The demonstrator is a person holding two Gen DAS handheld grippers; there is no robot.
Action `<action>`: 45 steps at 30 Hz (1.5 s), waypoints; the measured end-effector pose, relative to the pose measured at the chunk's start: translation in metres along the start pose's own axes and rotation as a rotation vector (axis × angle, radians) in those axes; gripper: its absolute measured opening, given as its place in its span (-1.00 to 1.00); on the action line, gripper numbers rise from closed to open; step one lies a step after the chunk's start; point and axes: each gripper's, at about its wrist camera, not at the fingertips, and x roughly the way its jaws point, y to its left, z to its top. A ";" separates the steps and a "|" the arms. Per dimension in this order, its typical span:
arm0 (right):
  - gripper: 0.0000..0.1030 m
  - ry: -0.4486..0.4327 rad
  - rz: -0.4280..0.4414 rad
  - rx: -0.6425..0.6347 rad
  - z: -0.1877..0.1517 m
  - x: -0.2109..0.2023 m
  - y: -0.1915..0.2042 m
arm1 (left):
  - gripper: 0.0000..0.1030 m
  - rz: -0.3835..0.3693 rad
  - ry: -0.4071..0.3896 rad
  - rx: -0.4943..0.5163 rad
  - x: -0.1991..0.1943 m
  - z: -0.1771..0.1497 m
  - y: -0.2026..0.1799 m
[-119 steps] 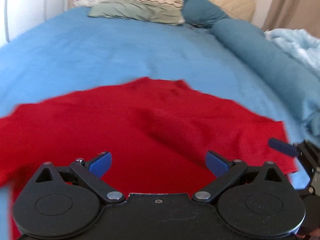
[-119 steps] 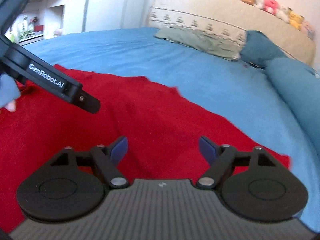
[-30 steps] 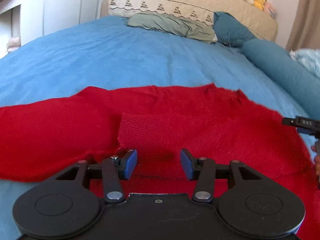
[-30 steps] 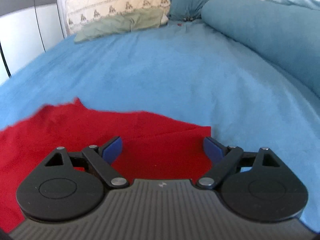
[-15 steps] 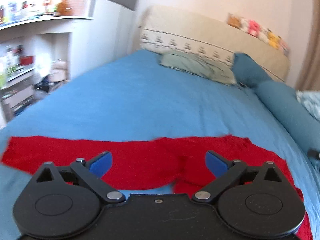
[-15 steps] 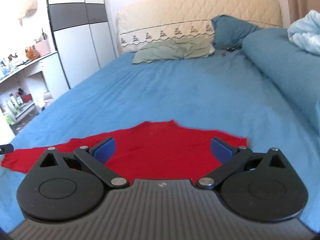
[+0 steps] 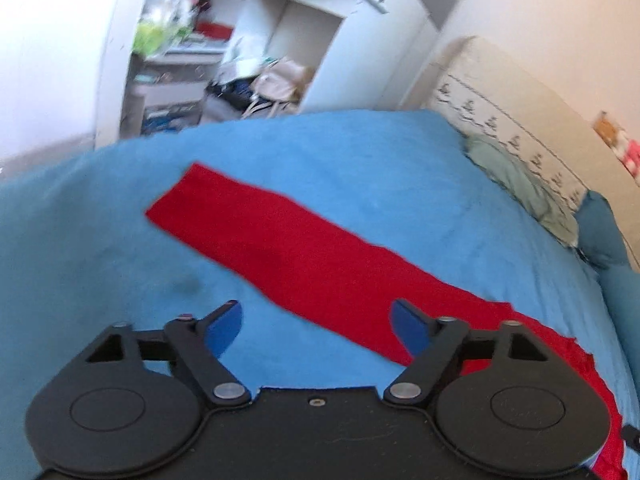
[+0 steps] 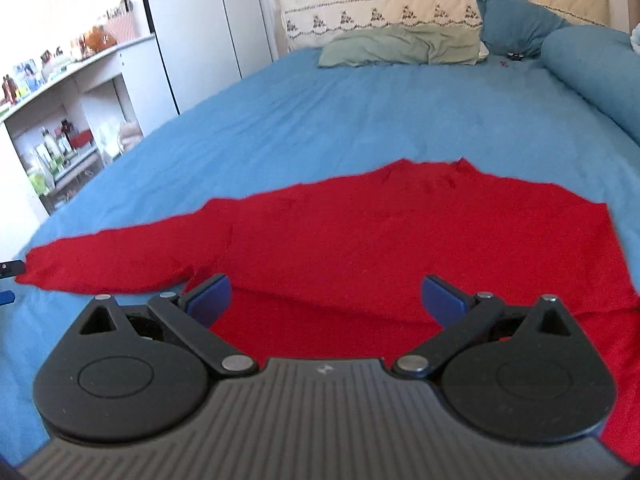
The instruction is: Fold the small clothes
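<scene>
A red knit sweater [image 8: 420, 236] lies flat on the blue bedspread [image 8: 360, 112], near the bed's foot and well short of the green pillow [image 8: 404, 46] at the headboard. Taking the sweater's body as the landmark, one sleeve [image 7: 280, 240] runs out from it toward the bed's left edge, on the side of the white shelving [image 7: 224, 60]. The other sleeve appears already folded in, though the layered red cloth near the lower edge makes this hard to confirm.

The outstretched sleeve is what the next move seems to turn on. In the left wrist view its long axis runs diagonally, from the cuff at the far upper left down to the shoulder at the lower right. The left gripper [image 7: 316, 326] sits just short of the sleeve's middle, off its near edge, with the cuff ahead and to the left. Its jaws have just been closing a little yet stand wide apart, with only bedspread and a strip of sleeve edge between them and nothing gripped.

The right gripper [image 8: 326, 296] hovers over the body's lower hem, jaws spread wide and empty. From here the cuff lies far off to the left, so the left hand is clearly the nearer one to it.

Shelf clutter is too blurred to name, and no basket or bin shows.
</scene>
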 end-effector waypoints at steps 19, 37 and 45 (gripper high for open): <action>1.00 0.004 -0.059 -0.017 -0.015 0.042 -0.007 | -0.89 0.116 -0.117 0.064 0.053 0.028 -0.015; 1.00 -0.092 -0.261 0.103 0.018 -0.038 -0.131 | -0.88 -0.385 -0.018 0.783 0.038 -0.128 -0.384; 1.00 -0.018 -0.267 0.138 -0.015 -0.042 -0.189 | -0.66 -0.386 0.129 0.866 0.074 -0.240 -0.399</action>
